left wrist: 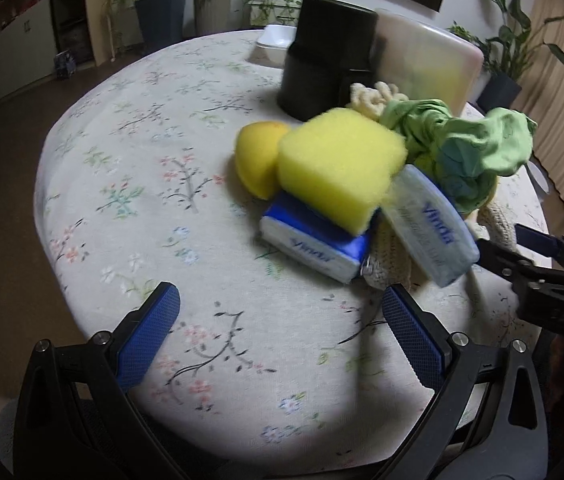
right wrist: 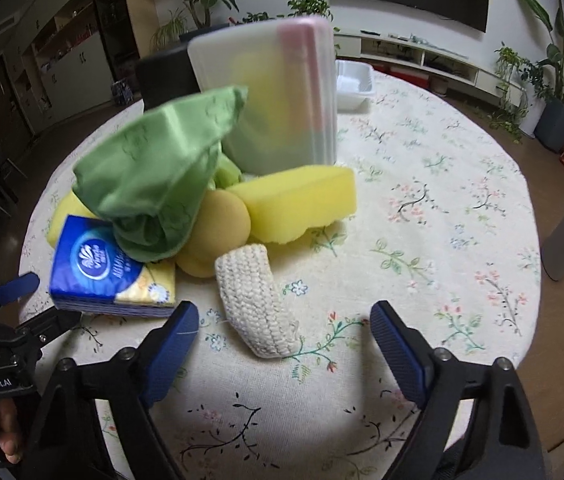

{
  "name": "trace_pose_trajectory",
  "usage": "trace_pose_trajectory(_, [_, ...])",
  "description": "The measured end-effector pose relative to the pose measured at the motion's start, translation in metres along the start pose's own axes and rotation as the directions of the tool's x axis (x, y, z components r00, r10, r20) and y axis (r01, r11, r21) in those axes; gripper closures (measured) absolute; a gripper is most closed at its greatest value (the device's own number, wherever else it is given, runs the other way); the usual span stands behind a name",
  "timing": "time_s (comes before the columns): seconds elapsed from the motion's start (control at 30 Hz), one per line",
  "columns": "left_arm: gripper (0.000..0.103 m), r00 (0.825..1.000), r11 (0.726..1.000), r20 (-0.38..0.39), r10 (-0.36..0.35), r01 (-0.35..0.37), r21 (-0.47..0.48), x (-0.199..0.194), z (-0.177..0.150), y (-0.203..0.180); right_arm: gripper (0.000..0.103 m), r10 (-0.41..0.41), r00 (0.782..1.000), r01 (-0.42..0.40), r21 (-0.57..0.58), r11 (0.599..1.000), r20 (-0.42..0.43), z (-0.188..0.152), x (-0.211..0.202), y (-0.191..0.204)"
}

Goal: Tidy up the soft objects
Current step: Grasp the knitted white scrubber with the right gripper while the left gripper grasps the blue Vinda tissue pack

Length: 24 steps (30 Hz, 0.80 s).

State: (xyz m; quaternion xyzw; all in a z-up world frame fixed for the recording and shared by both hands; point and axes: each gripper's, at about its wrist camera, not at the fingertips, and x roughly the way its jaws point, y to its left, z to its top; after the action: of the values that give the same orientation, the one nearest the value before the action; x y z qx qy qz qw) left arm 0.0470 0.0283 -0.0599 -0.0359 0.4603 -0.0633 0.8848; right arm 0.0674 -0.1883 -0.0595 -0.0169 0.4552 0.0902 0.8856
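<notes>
- The left gripper [left wrist: 281, 307] hangs over a bare stretch of the counter [left wrist: 130, 168], its jaws spread wide with nothing between them; the pile lies just ahead of its tips.
- At the pile's left edge in the right wrist view lies a blue tissue pack [right wrist: 112, 270], flat, its long axis running left to right, a corner tucked under the green cloth [right wrist: 154, 184].
- The green cloth is bunched and draped over the heap, its loose end pointing up and right toward the translucent lidded box [right wrist: 282, 100] standing upright behind.
- A round yellow sponge [right wrist: 224, 220] sits beneath the cloth, touching the rectangular yellow sponge [right wrist: 302, 200], whose long axis runs left to right, tilted slightly up at the right.
- The cream knitted cloth [right wrist: 256, 304] lies nearest the right gripper [right wrist: 284, 316]; its long axis runs from the pile down and right toward the jaws.
- The right gripper's jaws are released and empty, the knitted cloth's near end lying between the tips without touching either.
- A white dish [right wrist: 352, 84] rests on the far counter, well apart.
</notes>
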Motion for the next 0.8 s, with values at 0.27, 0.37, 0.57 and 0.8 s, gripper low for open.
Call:
trace_pose_trajectory(0.27, [0.002,0.998,0.997,0.011,-0.065,0.065,0.038,-0.010,0.006,-0.013,0.047,0.023,0.999,-0.022,-0.055,0.998,0.024,-0.003,-0.002,0.008])
trace_pose_trajectory(0.37, [0.002,0.995,0.994,0.018,-0.099,0.098,0.043,-0.017,0.009,-0.019,0.064,0.052,0.998,-0.050,-0.049,0.998,0.031,-0.002,-0.005,0.004])
trace_pose_trajectory(0.57, [0.002,0.984,0.981,0.013,-0.177,0.175,0.089,-0.019,0.018,-0.046,0.076,0.059,0.998,-0.057,-0.062,0.996,0.024,-0.002,-0.008,0.002])
trace_pose_trajectory(0.8, [0.002,0.982,0.977,-0.037,-0.186,0.189,0.101,-0.007,0.019,-0.066,0.077,0.074,0.997,-0.073,-0.018,0.997,0.024,-0.005,-0.019,-0.011])
